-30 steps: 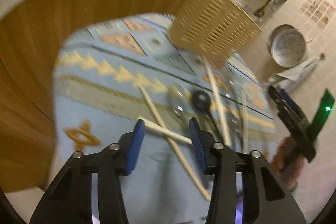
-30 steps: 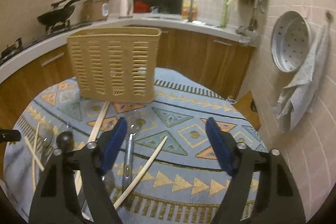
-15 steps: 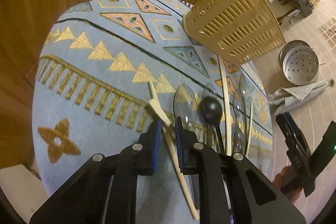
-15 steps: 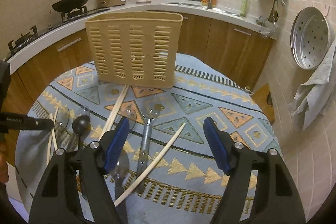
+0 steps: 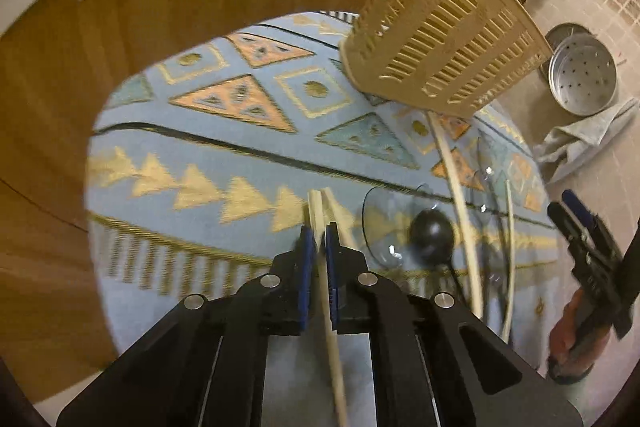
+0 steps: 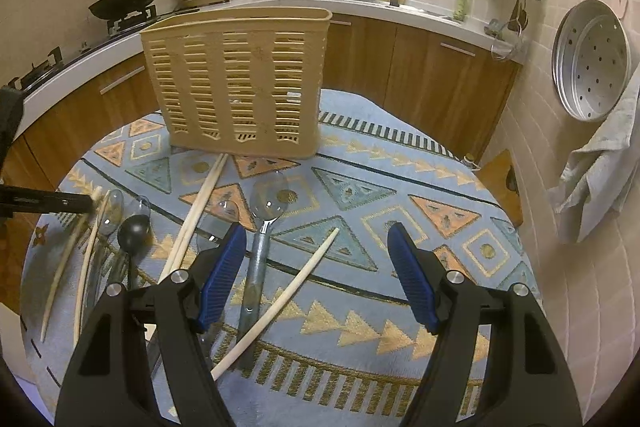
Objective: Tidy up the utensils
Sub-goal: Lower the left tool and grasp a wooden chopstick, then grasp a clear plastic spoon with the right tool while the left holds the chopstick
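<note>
A round table under a blue patterned cloth point(image 6: 400, 163) is standing in a kitchen corner, wooden cabinets point(image 6: 436, 87) curving close behind it. The left gripper point(image 5: 319, 239) is closing its jaws on a wooden chopstick point(image 5: 330, 327) near the cloth's left edge. The right gripper point(image 6: 316, 247) is hovering spread wide over open cloth. The beige utensil basket point(image 6: 240, 87) is standing upright toward the back.

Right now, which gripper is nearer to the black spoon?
Left. The left gripper, closing on a chopstick, is just beside the black spoon. The right gripper, open, hovers further off, with the long chopstick lying between.
</note>
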